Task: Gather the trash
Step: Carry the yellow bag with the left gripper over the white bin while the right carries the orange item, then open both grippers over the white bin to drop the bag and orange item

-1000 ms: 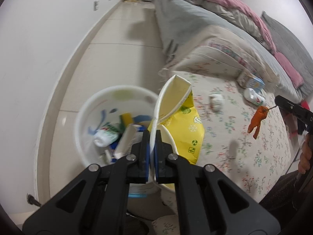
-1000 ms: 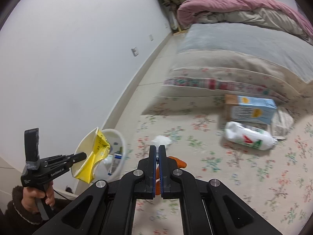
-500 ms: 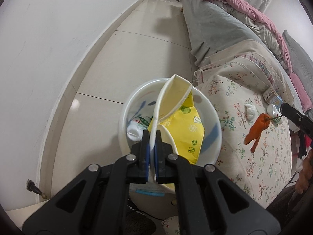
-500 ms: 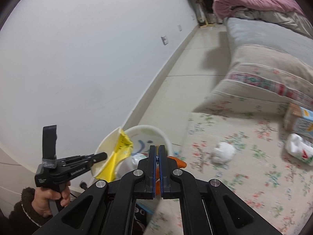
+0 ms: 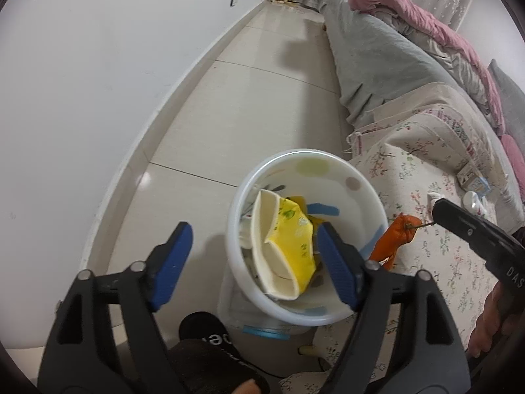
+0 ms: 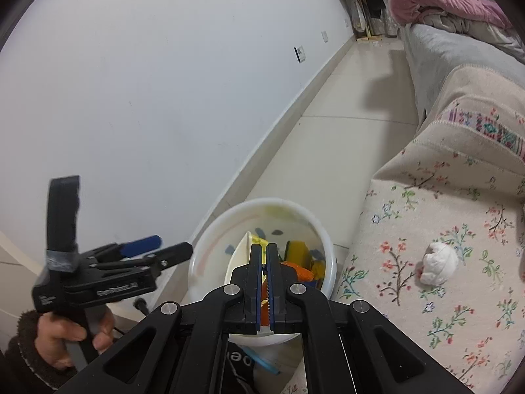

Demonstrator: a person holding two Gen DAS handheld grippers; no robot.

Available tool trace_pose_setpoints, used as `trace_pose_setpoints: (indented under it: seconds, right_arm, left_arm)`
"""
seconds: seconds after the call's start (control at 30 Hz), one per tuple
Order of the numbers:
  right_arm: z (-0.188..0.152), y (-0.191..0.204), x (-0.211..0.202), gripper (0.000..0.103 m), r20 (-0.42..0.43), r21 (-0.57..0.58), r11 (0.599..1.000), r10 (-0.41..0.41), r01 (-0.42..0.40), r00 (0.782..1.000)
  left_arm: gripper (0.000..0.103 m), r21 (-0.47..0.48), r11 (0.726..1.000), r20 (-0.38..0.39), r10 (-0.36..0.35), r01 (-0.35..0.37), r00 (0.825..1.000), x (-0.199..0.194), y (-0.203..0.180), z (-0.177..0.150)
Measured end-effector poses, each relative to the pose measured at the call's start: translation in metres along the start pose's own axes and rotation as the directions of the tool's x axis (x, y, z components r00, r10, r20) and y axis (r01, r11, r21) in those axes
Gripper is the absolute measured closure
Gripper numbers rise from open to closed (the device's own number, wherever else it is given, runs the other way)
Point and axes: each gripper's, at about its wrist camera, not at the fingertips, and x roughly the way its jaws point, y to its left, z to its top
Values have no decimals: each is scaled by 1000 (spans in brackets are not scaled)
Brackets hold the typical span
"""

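In the lower middle of both views a white bin [image 5: 347, 197] stands on the pale tiled floor [image 5: 249, 108], pressed between the white wall [image 5: 98, 65] on the left and the edge of a flowered bedspread [image 5: 426, 229] on the right; a grey blanket [image 5: 370, 55] and a pink quilt [image 5: 426, 29] fill the upper right. Inside the bin lies a crushed yellow paper cup [image 5: 285, 246] among other scraps. The left gripper [image 5: 254, 256] hangs over the bin's near rim; its jaws have just been opening and now stand wide apart, released, with the cup lying loose below and between them, touched by neither blue pad. The right gripper [image 6: 265, 282] is clenched tight on an orange peel [image 5: 393, 239], which dangles from its tip over the bin's right rim. The left wrist view alone shows the peel's full hanging length, a small carton [image 5: 472, 180] and a white bottle [image 5: 472, 200] at the far right edge. The right wrist view alone shows a crumpled white tissue [image 6: 439, 262] on the bedspread at the right, and the hand [image 6: 69, 335] gripping the left tool's handle at the lower left
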Motion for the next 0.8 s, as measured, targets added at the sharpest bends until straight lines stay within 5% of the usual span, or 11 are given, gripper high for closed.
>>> trace_pose_setpoints:
  seconds: [0.17,0.23,0.37,0.4,0.8]
  right_arm:
    - [-3,-4,8,97,-5,8,1000,21,-21,1000]
    - [-3,-6,8,88,-9,11,1000,22,-21,1000]
    - [-3,-13,-2,35,-6,25,999,-36,36,999]
    - [-4,-15,-8,32,10,29,999,-46,46,999]
    - [-5,-56,-83,29,46,17,975,-222,221,974]
  left_arm:
    - [15,-7,999,-20,42,-42,999,1,2,-2]
    - [8,-8,999,-20,50,-50,999,2,3,-2]
    - [6,10,999,-12,52,-51,999,-3,-5,-2]
    - [6,16,999,-10,52,-52,999,-4,-8,-2]
    - [5,65,998,-7,-22,23,1000,-19,-66,9]
